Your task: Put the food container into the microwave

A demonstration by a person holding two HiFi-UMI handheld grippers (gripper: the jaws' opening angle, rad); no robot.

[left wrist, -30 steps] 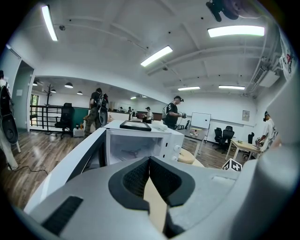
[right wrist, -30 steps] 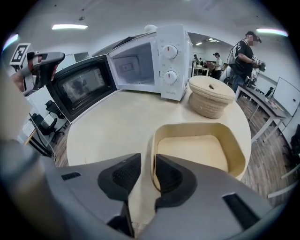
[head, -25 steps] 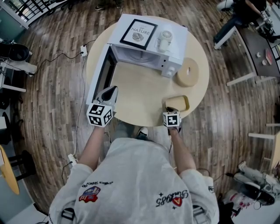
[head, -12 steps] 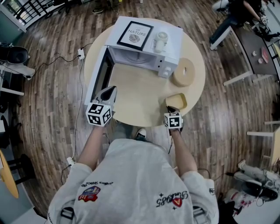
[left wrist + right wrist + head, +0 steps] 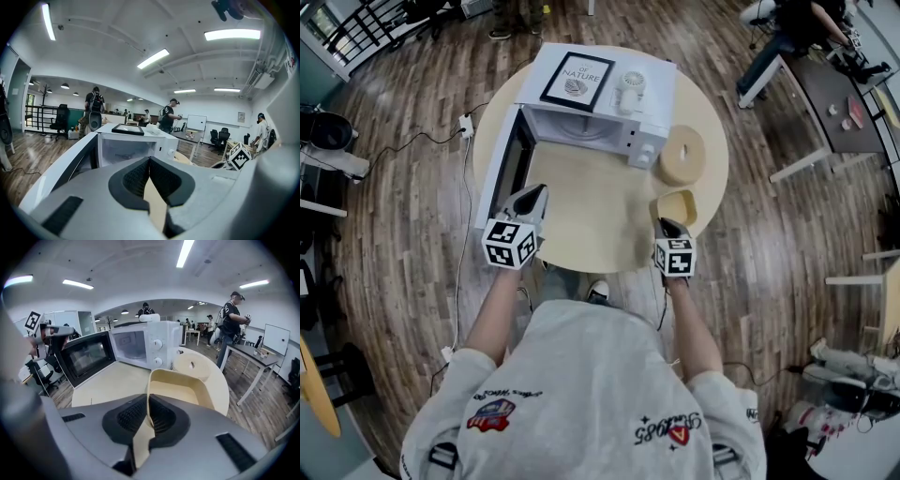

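Two steps left: carry over, set inside. Right tool (image 5: 666,225) clamped on food container (image 5: 679,205) wall, right of centre; microwave (image 5: 598,126) stands open, upper centre. Left tool (image 5: 533,195) jaws together, empty.

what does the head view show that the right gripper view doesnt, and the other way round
Only the head view: the face of the framed picture on the microwave, the person's sweatshirt, and the power strip on the floor.

Only the right gripper view: the ceiling lights, and the right hand-held gripper seen close up, its jaws shut on the container's wall.

Both: the microwave with its door open, the container, the round lid and the table.
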